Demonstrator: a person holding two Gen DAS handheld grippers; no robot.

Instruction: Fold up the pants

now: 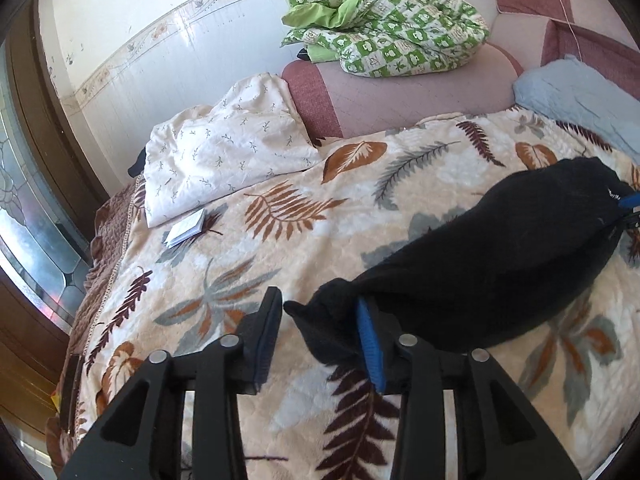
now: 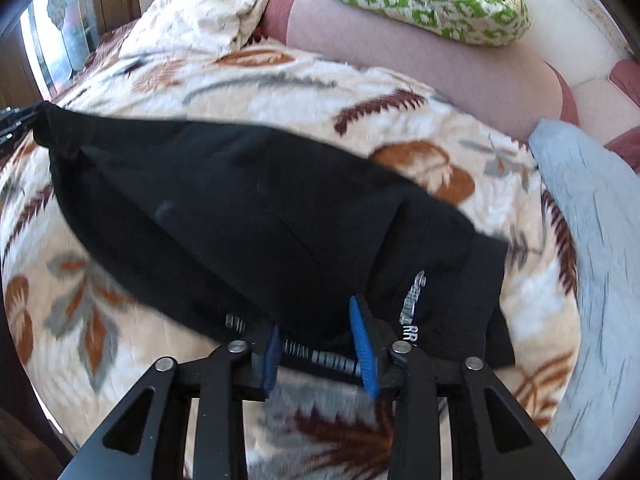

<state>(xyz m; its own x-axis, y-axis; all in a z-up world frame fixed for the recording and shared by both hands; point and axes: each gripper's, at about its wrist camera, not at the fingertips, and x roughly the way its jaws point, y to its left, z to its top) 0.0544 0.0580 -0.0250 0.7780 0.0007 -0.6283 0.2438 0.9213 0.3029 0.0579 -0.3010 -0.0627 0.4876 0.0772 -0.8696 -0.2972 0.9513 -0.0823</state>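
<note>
Black pants lie in a folded bundle on the leaf-patterned blanket. My left gripper is open, its jaws wide apart at the pants' near left end, with cloth lying against the blue pad of the right finger. In the right wrist view the pants stretch across the blanket, white lettering near the waistband. My right gripper is open with the pants' edge lying between its fingers. The right gripper's blue tip shows at the pants' far end in the left wrist view.
A white floral pillow and a small booklet lie at the blanket's far left. A green checked quilt sits on the pink headboard cushion. A light blue pillow lies at the right. A window is at the left.
</note>
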